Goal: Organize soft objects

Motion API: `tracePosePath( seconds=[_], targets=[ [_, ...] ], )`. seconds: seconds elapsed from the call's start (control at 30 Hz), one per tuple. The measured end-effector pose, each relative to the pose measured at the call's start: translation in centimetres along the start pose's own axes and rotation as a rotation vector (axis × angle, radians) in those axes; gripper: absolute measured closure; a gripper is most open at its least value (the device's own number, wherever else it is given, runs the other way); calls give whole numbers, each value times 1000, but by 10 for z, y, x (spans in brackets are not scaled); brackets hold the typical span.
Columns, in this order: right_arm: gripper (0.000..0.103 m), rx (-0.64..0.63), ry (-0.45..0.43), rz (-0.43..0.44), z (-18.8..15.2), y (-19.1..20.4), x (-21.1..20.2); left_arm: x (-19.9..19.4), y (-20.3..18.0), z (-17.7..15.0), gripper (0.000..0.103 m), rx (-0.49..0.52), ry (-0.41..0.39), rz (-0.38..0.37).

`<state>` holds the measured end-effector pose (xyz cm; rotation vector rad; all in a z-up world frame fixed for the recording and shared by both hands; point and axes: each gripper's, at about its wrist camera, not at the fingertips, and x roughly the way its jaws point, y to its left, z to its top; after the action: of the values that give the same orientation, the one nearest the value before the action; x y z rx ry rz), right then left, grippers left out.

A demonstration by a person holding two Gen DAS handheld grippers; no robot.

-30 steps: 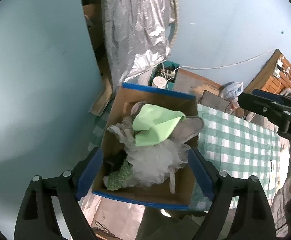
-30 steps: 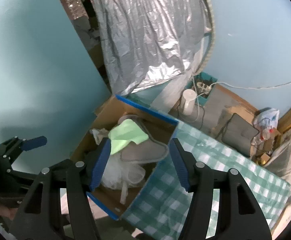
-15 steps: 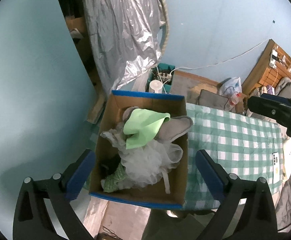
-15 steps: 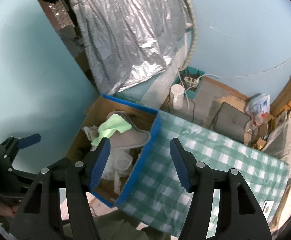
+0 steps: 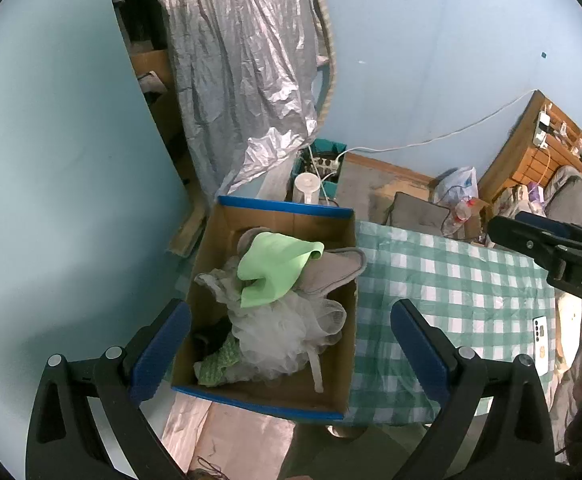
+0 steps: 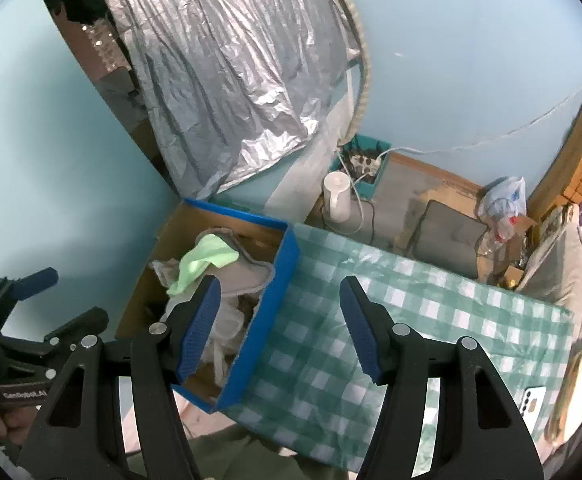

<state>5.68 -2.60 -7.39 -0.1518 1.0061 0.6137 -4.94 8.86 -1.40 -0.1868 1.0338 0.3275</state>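
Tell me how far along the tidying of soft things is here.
Mostly done, it seems: the green cloth, white mesh puff and a grey pad lie in the cardboard box. Both the left gripper and right gripper are open and empty. The checked tablecloth shows only a phone.

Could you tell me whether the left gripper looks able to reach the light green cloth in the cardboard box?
Probably yes: the left gripper is open and empty above the box, and the light green cloth lies uncovered on top.
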Motion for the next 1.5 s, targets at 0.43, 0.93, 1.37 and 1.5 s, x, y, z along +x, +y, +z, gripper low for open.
tracePosePath(
  seconds=[0.43, 0.93, 1.37, 1.5],
  targets=[
    [42, -1, 0, 2, -1, -4, -1, 0, -8, -2, 2, 7, 10, 20],
    [42, 7, 3, 2, -3, -3, -1, -1, -10, -2, 2, 9, 18, 17],
    [42, 14, 13, 1, -10, -1, -3, -3, -10, -7, 2, 23, 25, 3],
    [42, 19, 16, -1, -11, 0, -3, -1, -10, -5, 2, 35, 30, 3]
  ],
)
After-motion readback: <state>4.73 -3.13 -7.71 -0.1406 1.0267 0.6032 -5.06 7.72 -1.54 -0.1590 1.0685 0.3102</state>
